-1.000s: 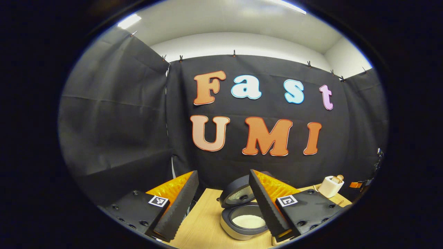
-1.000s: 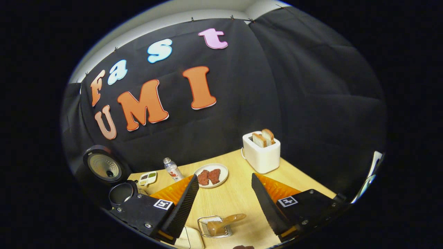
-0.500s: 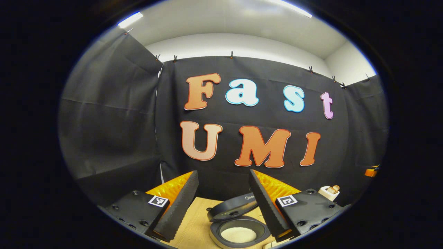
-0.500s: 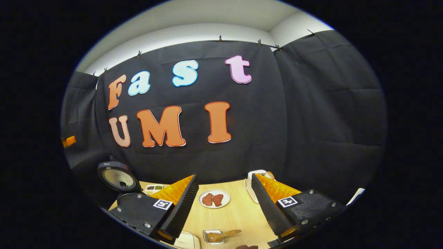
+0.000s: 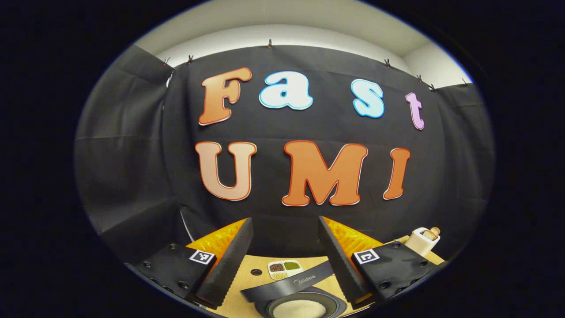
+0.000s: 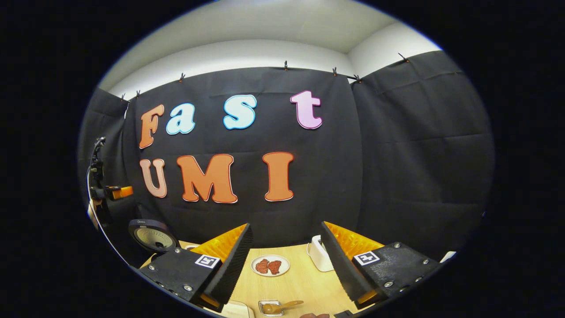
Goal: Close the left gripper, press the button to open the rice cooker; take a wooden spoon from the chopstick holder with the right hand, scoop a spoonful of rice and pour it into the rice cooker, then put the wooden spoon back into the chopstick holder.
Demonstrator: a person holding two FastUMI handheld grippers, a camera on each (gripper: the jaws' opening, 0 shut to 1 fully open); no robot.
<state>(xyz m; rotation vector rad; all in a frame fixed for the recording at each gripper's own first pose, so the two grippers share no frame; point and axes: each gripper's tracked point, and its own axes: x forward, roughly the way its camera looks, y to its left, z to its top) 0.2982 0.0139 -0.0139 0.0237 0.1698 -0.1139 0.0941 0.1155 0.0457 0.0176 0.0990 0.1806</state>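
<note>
The rice cooker (image 5: 304,292) stands open low in the left gripper view, its lid (image 5: 287,286) raised and white rice (image 5: 300,309) in the pot. My left gripper (image 5: 284,220) hangs above it, open and holding nothing. In the right gripper view the cooker's lid (image 6: 152,236) shows at the far left. The wooden spoon (image 6: 282,305) lies in the wire chopstick holder (image 6: 270,308) at the bottom edge. My right gripper (image 6: 286,225) is open and bare, above and behind the holder. The left gripper (image 6: 108,192) appears far left in that view.
On the wooden table (image 6: 304,282) are a plate of meat (image 6: 270,266), a white toaster (image 6: 318,256) and a white object (image 6: 234,310) near the front edge. A small divided dish of grains (image 5: 284,268) sits behind the cooker. The toaster (image 5: 421,240) with bread stands at the right.
Both views have tilted up and the table has sunk lower in them. The right gripper has drawn back from the holder with the spoon. The cooker has slid to the left view's bottom edge.
</note>
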